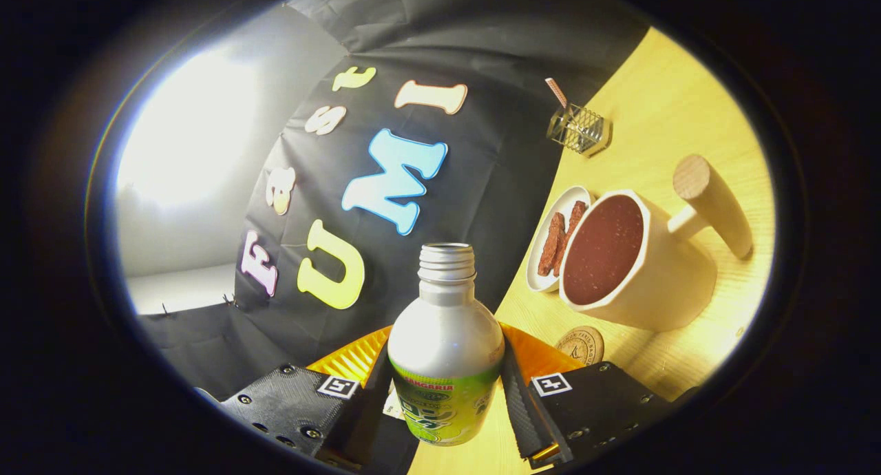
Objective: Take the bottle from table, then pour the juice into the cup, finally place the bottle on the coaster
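Note:
My gripper is shut on a silver bottle with a green label and an open threaded neck; both fingers press its sides. The whole view is rolled, so the bottle is tilted relative to the wooden table. Its mouth points toward the booth wall, beside the cup rather than over it. The white cup with a wooden handle stands just to the right of the bottle, its brown inside facing me. A small round cork coaster lies on the table by the cup's base, close to my right finger.
A white oval dish holding brown strips sits against the cup's far side. Further back on the table stands a wire mesh holder with a striped stick in it. The black cloth wall rises behind the table edge.

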A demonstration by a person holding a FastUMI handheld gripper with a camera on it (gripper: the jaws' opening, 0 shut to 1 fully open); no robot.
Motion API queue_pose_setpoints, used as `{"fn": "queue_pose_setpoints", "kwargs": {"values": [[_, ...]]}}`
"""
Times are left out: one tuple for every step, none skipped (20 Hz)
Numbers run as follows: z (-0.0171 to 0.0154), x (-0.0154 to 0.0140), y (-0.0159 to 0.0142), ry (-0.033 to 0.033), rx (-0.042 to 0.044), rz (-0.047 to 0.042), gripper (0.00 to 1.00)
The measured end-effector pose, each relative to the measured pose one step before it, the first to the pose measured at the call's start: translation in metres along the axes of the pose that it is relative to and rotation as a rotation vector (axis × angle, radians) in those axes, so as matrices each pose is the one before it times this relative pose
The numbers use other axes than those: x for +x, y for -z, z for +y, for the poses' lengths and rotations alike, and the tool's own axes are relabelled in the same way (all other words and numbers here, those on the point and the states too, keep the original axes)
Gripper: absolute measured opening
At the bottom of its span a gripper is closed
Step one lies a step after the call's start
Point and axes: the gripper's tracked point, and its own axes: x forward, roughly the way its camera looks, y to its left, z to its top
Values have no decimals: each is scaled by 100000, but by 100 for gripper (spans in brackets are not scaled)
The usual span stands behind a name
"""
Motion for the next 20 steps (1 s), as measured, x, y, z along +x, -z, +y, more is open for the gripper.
{"fn": "queue_pose_setpoints", "kwargs": {"values": [[-117,241,4,-331,2518,-255,76],[-90,20,49,-442,2592,-350,76],[6,92,68,-321,2369,-206,76],[-176,-23,88,-41,1693,-75,76],[-153,251,151,290,1381,-46,76],[-190,106,122,343,1160,-117,76],[-171,116,82,237,1428,-27,76],[-123,-13,46,-1,1698,-203,76],[18,-19,89,-59,1662,-86,76],[88,7,218,49,1471,-344,76],[7,52,10,-7,1193,-400,76],[42,-64,105,115,1214,-256,76],[-39,-29,129,285,1491,-180,76],[111,-42,-69,-10,1628,-376,76],[91,41,-28,-136,1890,-533,76],[100,70,-6,-319,1877,-531,76],[133,102,-71,-273,1572,-297,76],[172,114,11,-117,1294,-395,76],[41,82,-23,-26,1191,-392,76],[77,-41,-89,4,1218,-416,76]]}}
